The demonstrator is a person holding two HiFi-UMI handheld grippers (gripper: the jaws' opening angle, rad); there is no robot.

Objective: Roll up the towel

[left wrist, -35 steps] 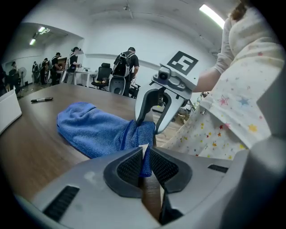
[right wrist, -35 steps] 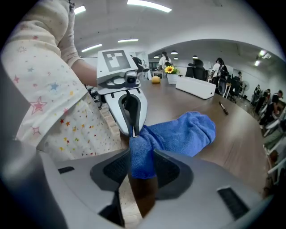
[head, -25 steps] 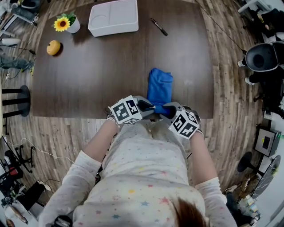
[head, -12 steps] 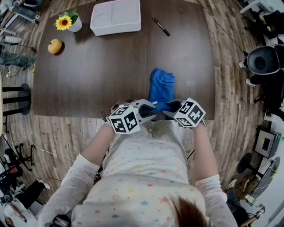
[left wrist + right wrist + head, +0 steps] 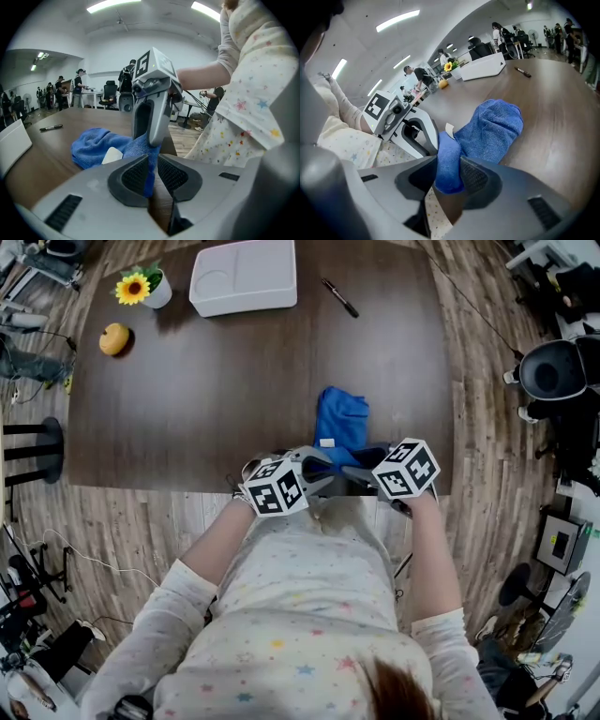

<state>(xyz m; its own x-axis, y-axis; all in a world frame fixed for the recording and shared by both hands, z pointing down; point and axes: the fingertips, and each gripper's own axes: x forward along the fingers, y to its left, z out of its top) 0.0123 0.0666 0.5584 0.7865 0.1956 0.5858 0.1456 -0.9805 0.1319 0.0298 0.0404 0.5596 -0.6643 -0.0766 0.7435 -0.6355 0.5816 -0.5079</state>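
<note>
sunflower (image 5: pixel 133 287) in small pot (image 5: pixel 157 298) beside white tray (image 5: pixel 244 304), blue towel (image 5: pixel 340 418) well apart

Bright ceiling strips (image 5: pixel 112 4) shine above your left gripper (image 5: pixel 152 168); fisheye bends your edges, corners go black.

Open-plan office, swivel chair (image 5: pixel 553 367), ceiling strip lights (image 5: pixel 113 5)

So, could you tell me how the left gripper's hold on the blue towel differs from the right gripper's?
The left gripper has a thin fold of the blue towel between its jaws, which have just been opening; the right gripper clamps a thick bunched wad. The left's jaws stand close together, the right's wider apart. Both hold its near end.
</note>
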